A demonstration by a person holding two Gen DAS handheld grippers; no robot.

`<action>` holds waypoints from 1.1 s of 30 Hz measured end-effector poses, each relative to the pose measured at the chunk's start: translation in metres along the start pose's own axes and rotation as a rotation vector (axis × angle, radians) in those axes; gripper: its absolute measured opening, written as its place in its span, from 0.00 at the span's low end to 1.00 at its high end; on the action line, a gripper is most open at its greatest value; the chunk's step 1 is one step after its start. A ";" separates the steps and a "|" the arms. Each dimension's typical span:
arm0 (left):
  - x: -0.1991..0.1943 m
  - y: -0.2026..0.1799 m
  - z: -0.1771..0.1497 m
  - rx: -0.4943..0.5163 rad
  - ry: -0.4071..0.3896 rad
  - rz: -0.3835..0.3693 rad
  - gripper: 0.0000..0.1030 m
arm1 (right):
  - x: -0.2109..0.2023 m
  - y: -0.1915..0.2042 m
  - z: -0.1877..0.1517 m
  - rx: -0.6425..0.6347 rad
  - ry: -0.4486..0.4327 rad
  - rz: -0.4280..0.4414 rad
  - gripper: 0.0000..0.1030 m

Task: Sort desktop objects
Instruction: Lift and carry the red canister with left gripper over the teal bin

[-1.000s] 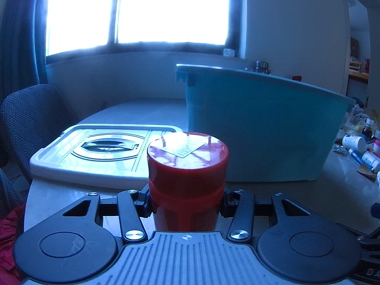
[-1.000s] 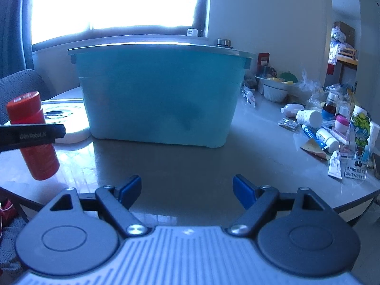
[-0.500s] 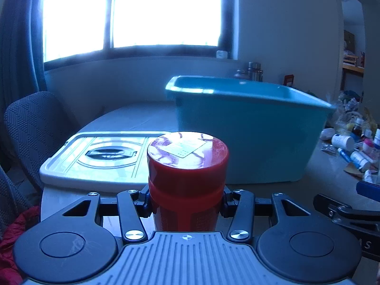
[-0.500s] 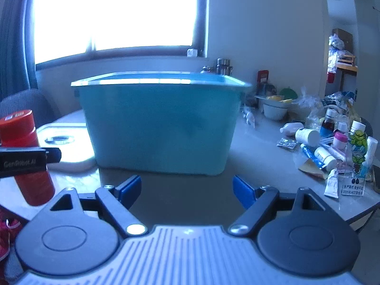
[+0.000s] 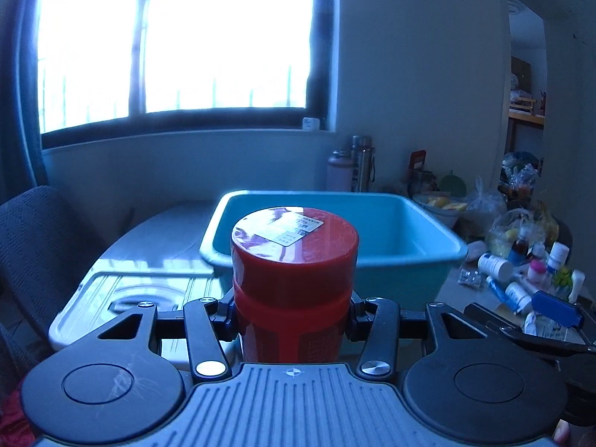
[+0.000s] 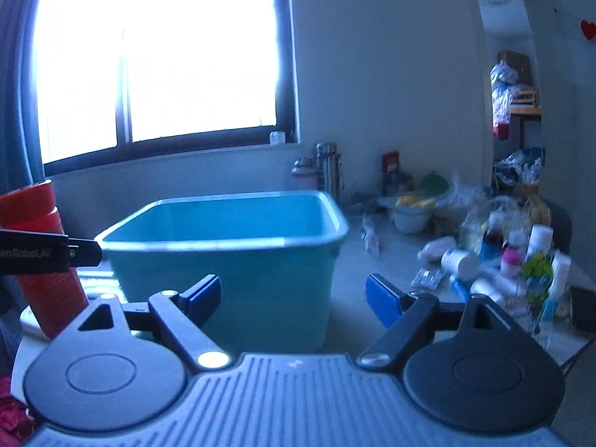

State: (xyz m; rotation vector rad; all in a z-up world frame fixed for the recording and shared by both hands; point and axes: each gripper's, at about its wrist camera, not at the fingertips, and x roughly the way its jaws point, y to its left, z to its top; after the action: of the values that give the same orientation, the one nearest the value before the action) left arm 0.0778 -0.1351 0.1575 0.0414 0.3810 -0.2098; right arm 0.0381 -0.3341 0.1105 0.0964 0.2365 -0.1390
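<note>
My left gripper (image 5: 292,314) is shut on a red canister (image 5: 294,279) with a label on its lid, held upright above the table in front of the teal bin (image 5: 402,223). The canister also shows at the far left of the right wrist view (image 6: 41,260), gripped by a left finger (image 6: 52,251). My right gripper (image 6: 292,298) is open and empty, raised in front of the teal bin (image 6: 238,260), whose inside looks empty. A right blue pad (image 5: 555,307) shows low right in the left wrist view.
A white bin lid (image 5: 123,298) lies left of the bin. Several bottles and tubes (image 6: 503,264) crowd the table's right side. Flasks (image 6: 327,171) and a bowl (image 6: 409,216) stand behind. A grey chair (image 5: 41,246) is at the left.
Both grippers have risen, so I now look down into the bin over its rim. The left gripper still holds the red canister. The right gripper stays open.
</note>
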 end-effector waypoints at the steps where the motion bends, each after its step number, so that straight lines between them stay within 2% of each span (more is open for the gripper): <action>1: 0.002 -0.001 0.007 -0.002 -0.001 -0.006 0.49 | 0.002 -0.001 0.006 -0.004 -0.013 -0.005 0.84; 9: 0.039 -0.013 0.063 0.035 -0.025 -0.015 0.49 | 0.038 -0.005 0.045 0.009 -0.079 -0.024 0.86; 17: 0.108 -0.009 0.099 0.029 0.014 -0.019 0.49 | 0.091 0.004 0.064 0.001 -0.078 -0.049 0.86; 26: 0.189 0.007 0.096 0.004 0.141 -0.066 0.49 | 0.148 0.012 0.053 -0.005 0.041 -0.124 0.86; 33: 0.220 0.017 0.083 -0.023 0.218 -0.107 0.49 | 0.168 0.021 0.050 -0.019 0.108 -0.160 0.86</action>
State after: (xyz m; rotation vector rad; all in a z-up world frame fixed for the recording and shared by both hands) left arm 0.3109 -0.1678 0.1521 0.0209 0.6037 -0.3076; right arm 0.2142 -0.3404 0.1207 0.0664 0.3531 -0.2913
